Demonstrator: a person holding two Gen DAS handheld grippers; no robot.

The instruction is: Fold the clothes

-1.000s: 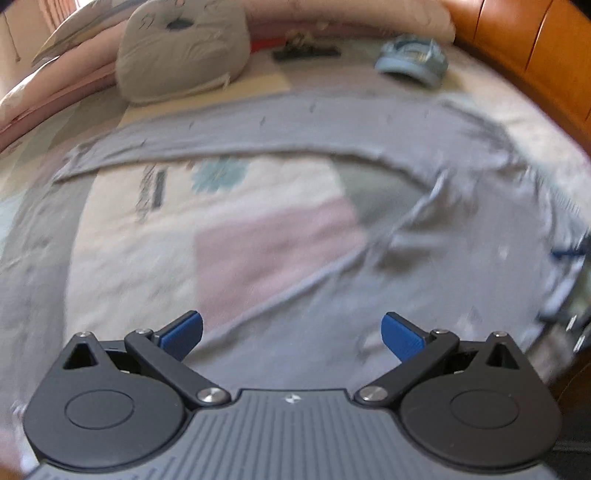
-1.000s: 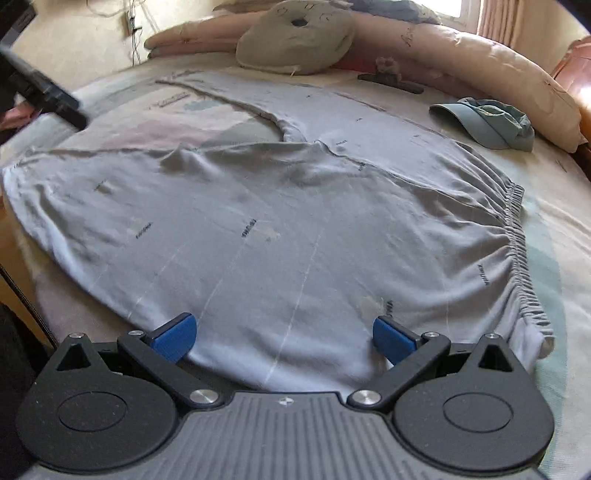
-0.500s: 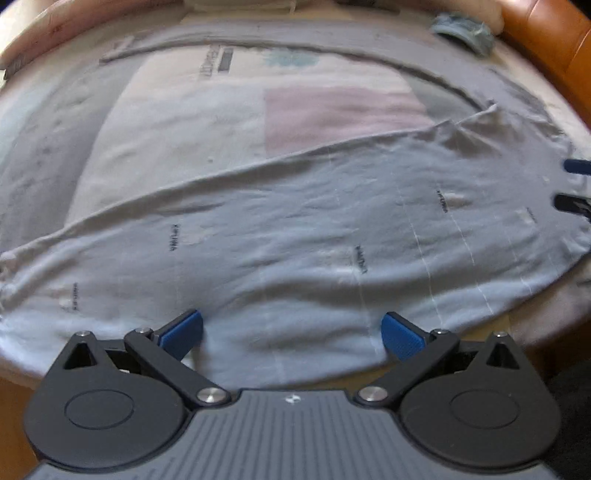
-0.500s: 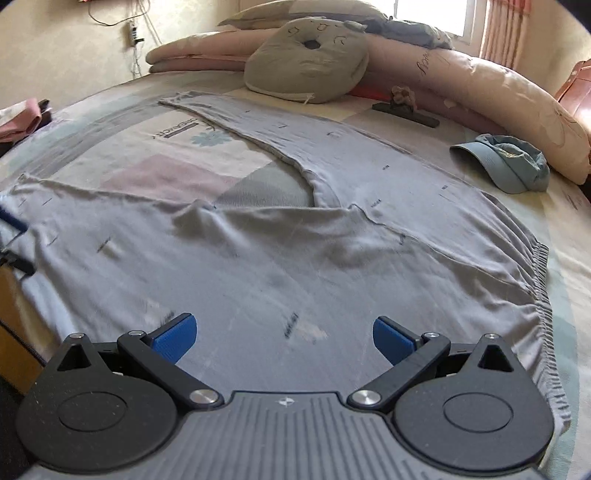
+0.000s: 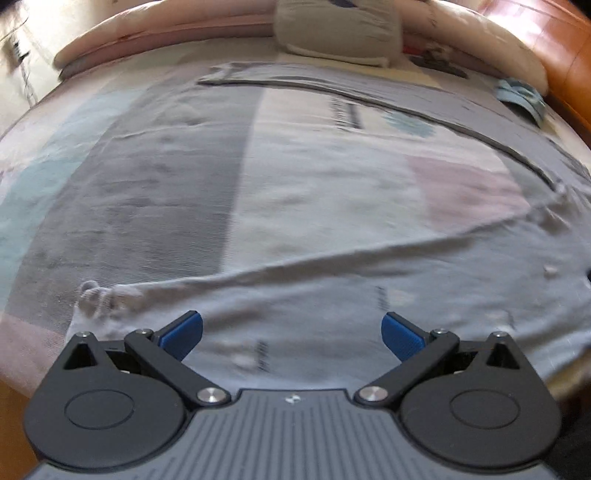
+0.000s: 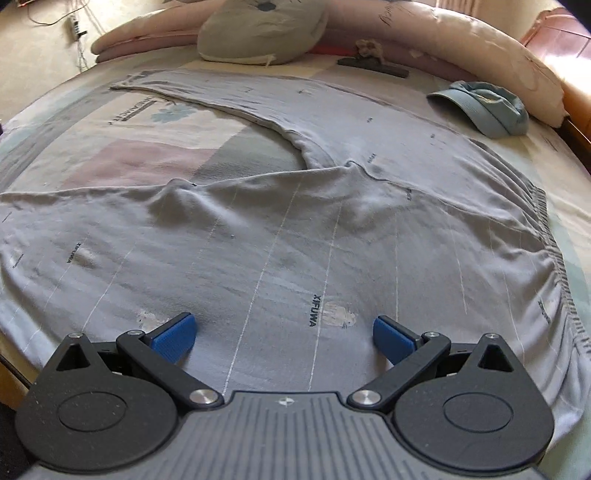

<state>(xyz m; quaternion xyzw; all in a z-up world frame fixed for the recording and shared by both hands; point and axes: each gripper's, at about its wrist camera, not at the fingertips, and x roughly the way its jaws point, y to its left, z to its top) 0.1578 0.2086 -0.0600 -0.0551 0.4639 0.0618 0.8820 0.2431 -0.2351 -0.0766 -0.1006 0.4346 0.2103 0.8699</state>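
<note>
The grey trousers [image 6: 295, 229] lie spread flat on the bed [image 5: 147, 184], legs apart in a V, probably so that one leg can be laid over the other, while the left claw [image 5: 291, 332] and right claw [image 6: 282, 334] hover above the near leg, both spread wide and holding nothing.

A bed [image 6: 122, 147] with a patchwork cover carries grey trousers [image 6: 280, 236], spread flat with legs apart. Beyond the trousers lie a grey cushion [image 6: 258, 29], a long pink bolster [image 6: 480, 55] and a dark clip [image 6: 373, 68]. A blue cap [image 6: 484, 107] sits just right of the trousers.
</note>
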